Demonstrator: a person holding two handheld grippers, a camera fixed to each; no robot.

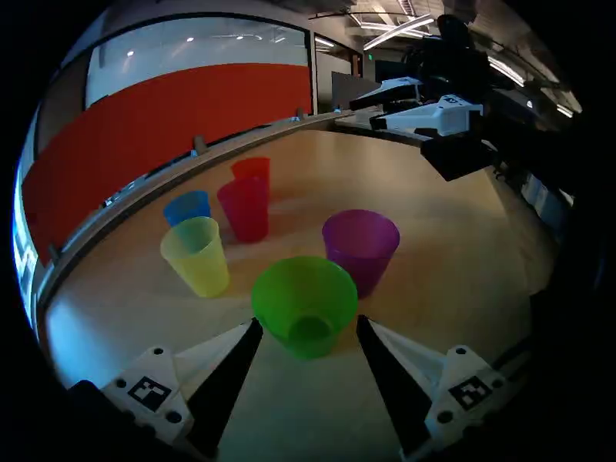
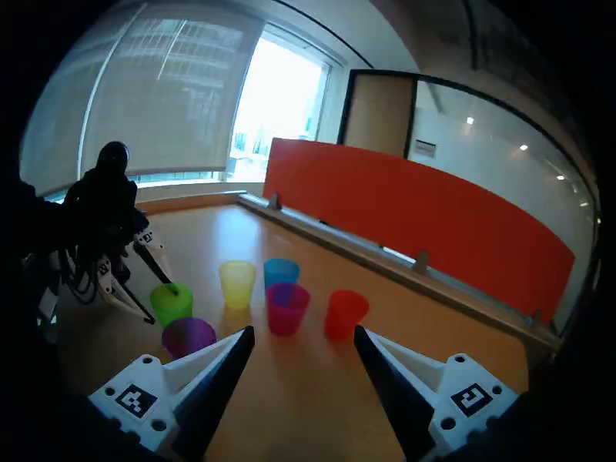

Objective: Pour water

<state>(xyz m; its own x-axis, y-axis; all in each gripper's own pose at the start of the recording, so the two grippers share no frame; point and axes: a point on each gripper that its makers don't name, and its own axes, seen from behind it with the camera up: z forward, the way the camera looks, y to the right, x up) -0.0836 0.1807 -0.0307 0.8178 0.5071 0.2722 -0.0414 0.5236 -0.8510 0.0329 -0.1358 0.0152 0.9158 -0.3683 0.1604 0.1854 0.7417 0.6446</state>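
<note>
Pouring looks not yet begun: the jaws of the left gripper stand apart around the green cup on the tabletop, unclamped, while the right gripper, jaws apart and empty, hovers short of the pink cup.

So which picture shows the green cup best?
The left gripper view. There the green cup sits big and close between the open fingers of the left gripper, and you can see inside it. In the right gripper view the green cup is small and far off, with that gripper around it.
</note>
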